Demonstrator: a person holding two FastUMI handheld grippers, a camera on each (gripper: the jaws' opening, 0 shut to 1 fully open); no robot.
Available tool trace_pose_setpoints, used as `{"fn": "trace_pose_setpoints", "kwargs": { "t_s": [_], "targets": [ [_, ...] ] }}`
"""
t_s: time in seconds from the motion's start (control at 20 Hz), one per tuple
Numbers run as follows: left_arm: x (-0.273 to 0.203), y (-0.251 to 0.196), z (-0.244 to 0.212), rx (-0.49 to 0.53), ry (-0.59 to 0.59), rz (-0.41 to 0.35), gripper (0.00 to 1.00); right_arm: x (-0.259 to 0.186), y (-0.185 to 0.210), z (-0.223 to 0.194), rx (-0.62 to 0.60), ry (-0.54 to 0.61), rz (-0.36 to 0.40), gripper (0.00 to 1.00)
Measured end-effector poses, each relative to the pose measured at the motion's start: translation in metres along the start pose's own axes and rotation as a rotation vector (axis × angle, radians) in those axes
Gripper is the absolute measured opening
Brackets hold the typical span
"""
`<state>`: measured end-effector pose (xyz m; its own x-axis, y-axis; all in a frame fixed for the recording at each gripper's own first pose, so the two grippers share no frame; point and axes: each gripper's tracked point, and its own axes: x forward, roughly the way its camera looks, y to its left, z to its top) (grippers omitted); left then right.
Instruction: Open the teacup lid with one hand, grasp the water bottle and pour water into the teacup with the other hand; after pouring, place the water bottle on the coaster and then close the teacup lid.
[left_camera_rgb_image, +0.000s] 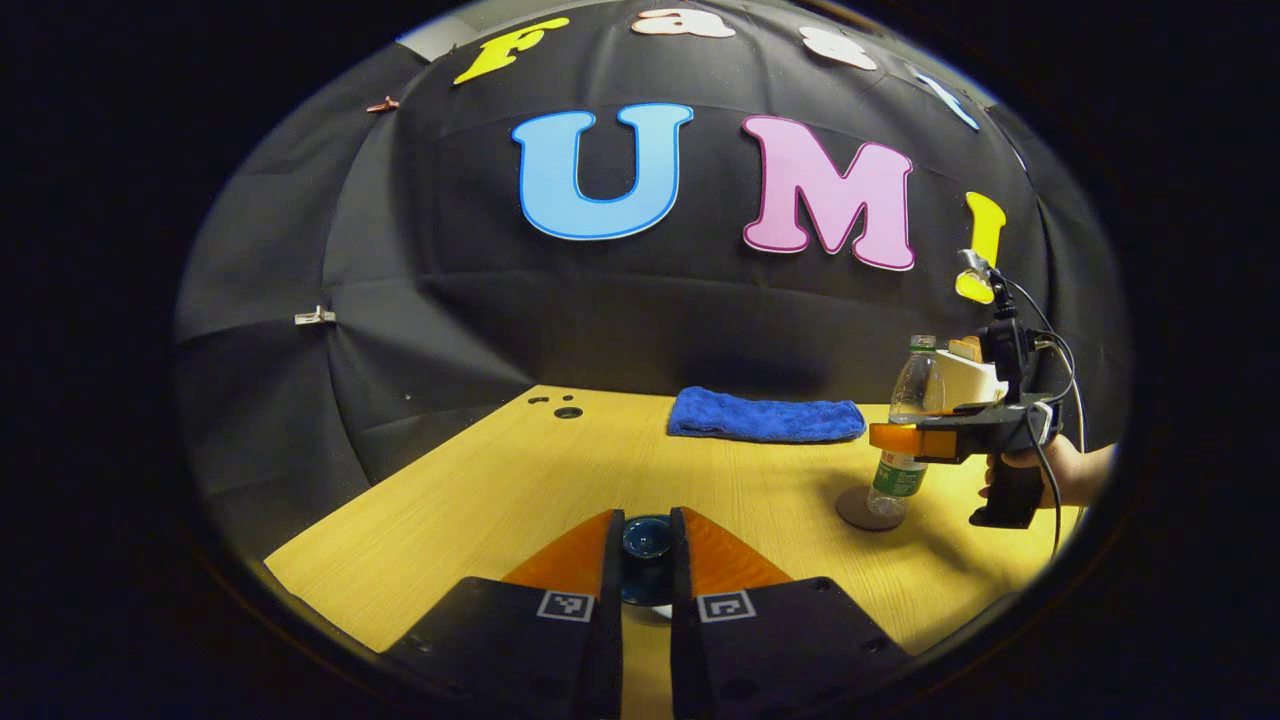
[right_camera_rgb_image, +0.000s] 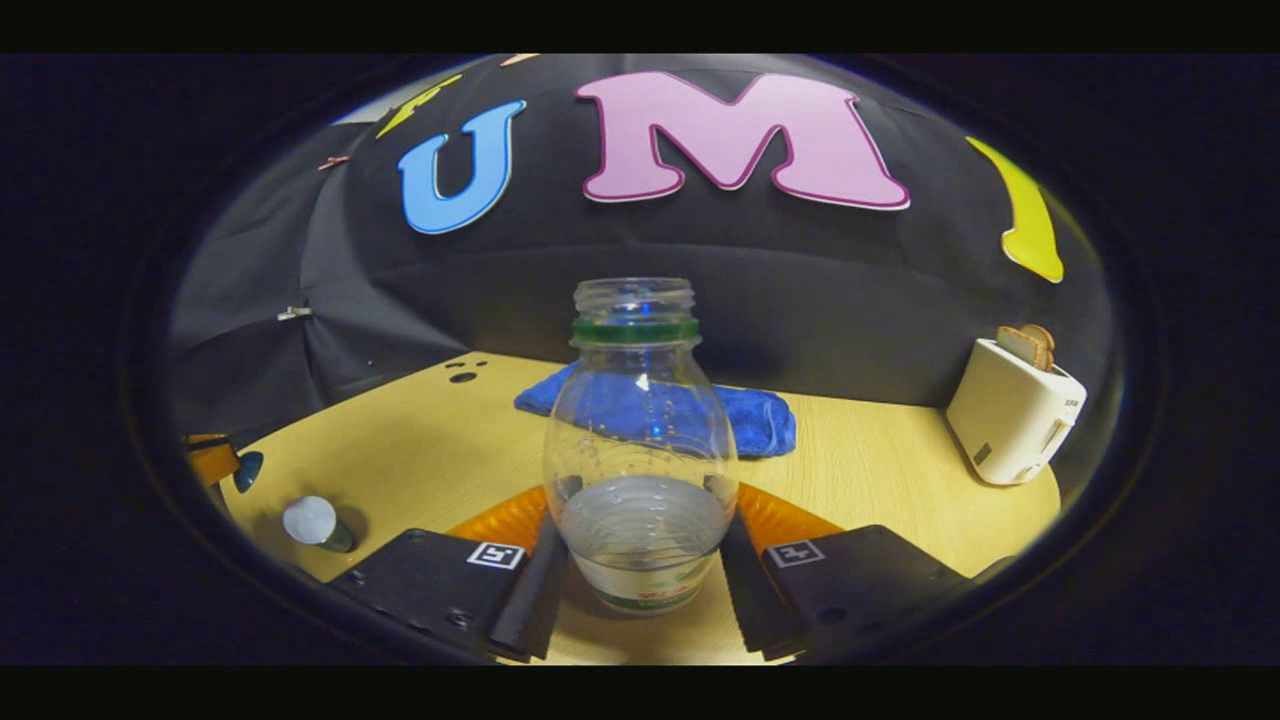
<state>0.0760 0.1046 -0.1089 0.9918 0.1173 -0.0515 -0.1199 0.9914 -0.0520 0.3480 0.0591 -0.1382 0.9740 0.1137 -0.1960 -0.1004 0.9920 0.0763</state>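
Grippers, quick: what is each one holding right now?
Left gripper: shut on the dark blue teacup lid.
Right gripper: fingers around the water bottle standing on the coaster; grip cannot be told.

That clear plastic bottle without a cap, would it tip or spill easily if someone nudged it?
Probably fairly steady: the water bottle holds water only in its lower part, so its weight sits low. The thin clear wall likely dents under a squeeze. With no cap on, a hard tilt would spill. It stands on the coaster.
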Motion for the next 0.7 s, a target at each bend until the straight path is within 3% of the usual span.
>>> {"fn": "trace_pose_setpoints", "kwargs": {
  "t_s": [0.05,0.1,0.35,0.6,0.7],
  "targets": [
    [0.001,-0.001,0.000,-0.007,0.002,-0.001,0.23,-0.001,0.001,0.002,0.016,-0.010,-0.004,0.70],
    [0.001,-0.003,-0.001,-0.013,0.003,-0.001,0.23,-0.001,0.003,0.003,0.042,-0.020,-0.001,0.74],
    [0.003,-0.009,-0.002,-0.020,0.004,-0.008,0.19,0.001,0.007,0.004,0.074,-0.043,0.008,0.76],
    [0.005,-0.007,-0.001,-0.023,0.004,-0.001,0.23,0.003,0.009,-0.011,0.096,0.023,0.023,0.81],
    [0.005,-0.005,0.000,-0.019,0.002,0.002,0.19,-0.004,0.011,-0.019,0.106,0.039,0.016,0.91]
  ]
}}
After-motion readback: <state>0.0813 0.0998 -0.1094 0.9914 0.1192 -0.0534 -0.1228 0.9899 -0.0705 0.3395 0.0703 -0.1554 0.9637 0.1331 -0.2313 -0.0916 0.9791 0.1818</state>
